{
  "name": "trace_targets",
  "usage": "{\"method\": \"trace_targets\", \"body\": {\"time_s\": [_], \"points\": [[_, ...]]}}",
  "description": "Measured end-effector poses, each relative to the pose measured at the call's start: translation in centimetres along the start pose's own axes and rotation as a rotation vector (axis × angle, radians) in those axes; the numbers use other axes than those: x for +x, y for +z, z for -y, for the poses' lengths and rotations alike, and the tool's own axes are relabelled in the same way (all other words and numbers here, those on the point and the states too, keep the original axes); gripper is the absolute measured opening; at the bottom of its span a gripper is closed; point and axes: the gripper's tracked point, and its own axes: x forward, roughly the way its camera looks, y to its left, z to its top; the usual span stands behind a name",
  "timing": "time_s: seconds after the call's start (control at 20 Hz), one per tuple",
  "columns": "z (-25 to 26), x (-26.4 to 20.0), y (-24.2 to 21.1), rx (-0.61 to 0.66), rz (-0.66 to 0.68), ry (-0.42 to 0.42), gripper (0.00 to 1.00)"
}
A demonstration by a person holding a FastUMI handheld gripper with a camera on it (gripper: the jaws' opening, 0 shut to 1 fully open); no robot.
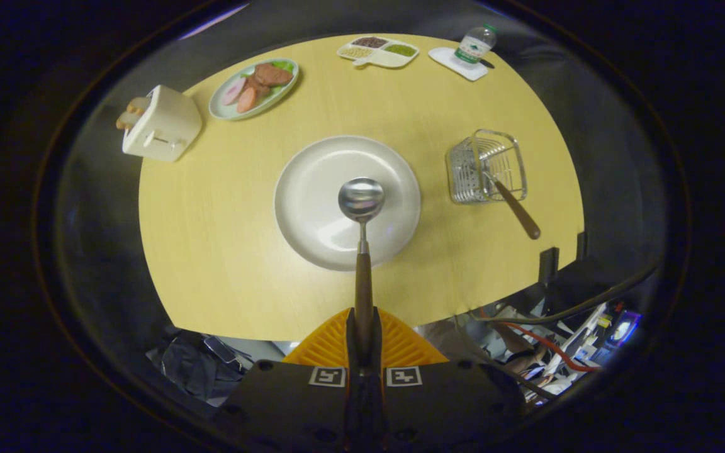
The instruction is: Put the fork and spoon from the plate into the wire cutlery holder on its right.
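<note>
Gripping spoon (361,207), tool (362,327), above yellow table (211,251)

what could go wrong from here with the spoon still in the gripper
1. The gripper is shut on the end of the spoon handle, so the long spoon might swing or slip on the way.
2. The fork already leans out of the wire cutlery holder; the spoon could knock its handle or tip the light holder.
3. The spoon bowl hangs over the plate; a low sideways move could hit its rim.
</note>
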Motion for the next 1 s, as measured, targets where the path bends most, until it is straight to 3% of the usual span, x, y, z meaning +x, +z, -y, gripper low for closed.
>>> {"method": "trace_targets", "body": {"time_s": [0.25, 0.55, 1.0], "points": [[5.4, -1.8, 2.8, 0.135, 0.032, -0.033, 0.1], [10.3, -0.5, 5.1, 0.225, -0.002, -0.061, 0.1], [11.9, 4.5, 6.9, 0.188, -0.132, -0.051, 0.11]]}}
